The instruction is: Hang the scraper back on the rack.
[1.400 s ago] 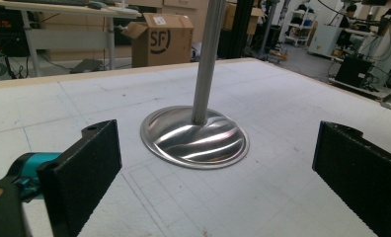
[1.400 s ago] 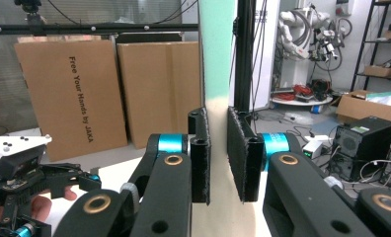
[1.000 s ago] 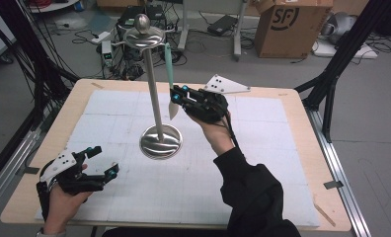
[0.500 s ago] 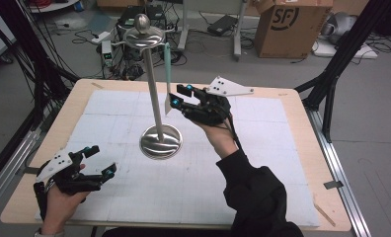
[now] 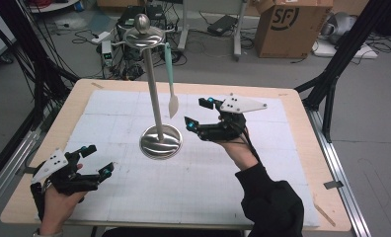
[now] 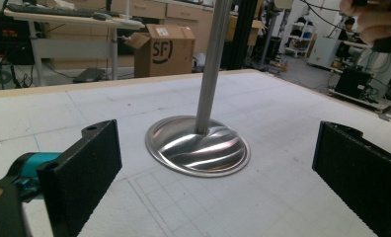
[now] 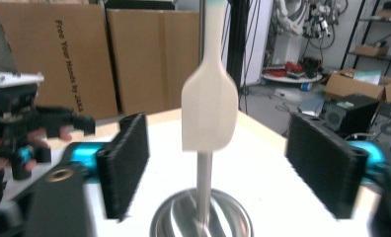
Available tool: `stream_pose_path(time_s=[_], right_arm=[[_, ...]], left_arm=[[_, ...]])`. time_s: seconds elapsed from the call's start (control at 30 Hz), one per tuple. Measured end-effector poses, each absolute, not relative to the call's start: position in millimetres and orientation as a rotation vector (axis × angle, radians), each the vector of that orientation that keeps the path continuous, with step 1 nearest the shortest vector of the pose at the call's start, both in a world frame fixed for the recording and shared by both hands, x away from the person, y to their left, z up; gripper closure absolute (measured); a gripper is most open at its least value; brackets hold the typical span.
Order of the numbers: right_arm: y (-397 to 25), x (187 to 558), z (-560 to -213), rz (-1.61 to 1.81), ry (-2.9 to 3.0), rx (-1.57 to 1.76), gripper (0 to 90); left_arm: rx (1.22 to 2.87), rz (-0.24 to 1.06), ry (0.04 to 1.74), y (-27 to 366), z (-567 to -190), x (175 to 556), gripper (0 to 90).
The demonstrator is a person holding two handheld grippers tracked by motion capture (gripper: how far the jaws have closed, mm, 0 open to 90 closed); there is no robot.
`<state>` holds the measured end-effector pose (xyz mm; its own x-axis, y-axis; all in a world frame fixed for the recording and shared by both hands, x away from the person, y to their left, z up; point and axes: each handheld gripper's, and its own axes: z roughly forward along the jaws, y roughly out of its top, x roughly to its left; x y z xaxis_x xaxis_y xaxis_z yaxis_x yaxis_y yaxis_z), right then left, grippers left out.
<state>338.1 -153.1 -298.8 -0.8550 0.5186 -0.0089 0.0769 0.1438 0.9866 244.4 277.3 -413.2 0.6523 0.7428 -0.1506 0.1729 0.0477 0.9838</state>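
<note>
Two wide-open pairs of jaws; spatula (image 7: 207, 108) blade up close in right gripper view.

1. The left gripper (image 6: 218, 182) has its two black jaws standing wide apart, one at each lower corner, with nothing between them.
2. Ahead sits the stand's round metal base (image 6: 198, 146) on the white gridded mat (image 6: 292, 118), its steel pole (image 6: 212, 64) rising out of the top edge.
3. A hand (image 6: 378, 22) shows at the upper right corner (holding something dark).
4. Beyond the table stands a cardboard box (image 6: 164, 49) marked "SF".
</note>
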Motion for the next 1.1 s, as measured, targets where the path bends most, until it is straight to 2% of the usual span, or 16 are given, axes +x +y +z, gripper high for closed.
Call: stream_pose_path(time_s=[0.1,0.23,0.3,1.1], right_arm=[[-159.1,336.8,-307.7,1.736,2.132,0.609,10.8],[-165.9,333.4,-321.5,1.709,2.199,0.626,8.3],[-169.3,331.1,-329.9,1.698,2.225,0.642,1.6],[-239.8,294.3,-397.1,1.568,2.135,0.837,0.4]], left_arm=[[1.492,0.519,0.8,277.7,-412.6,244.2,5.2],[1.486,0.52,0.8,280.6,-411.6,244.3,5.3],[1.468,0.517,0.804,283.2,-411.2,244.4,5.2],[1.492,0.5,0.781,269.8,-413.7,253.0,5.2]])
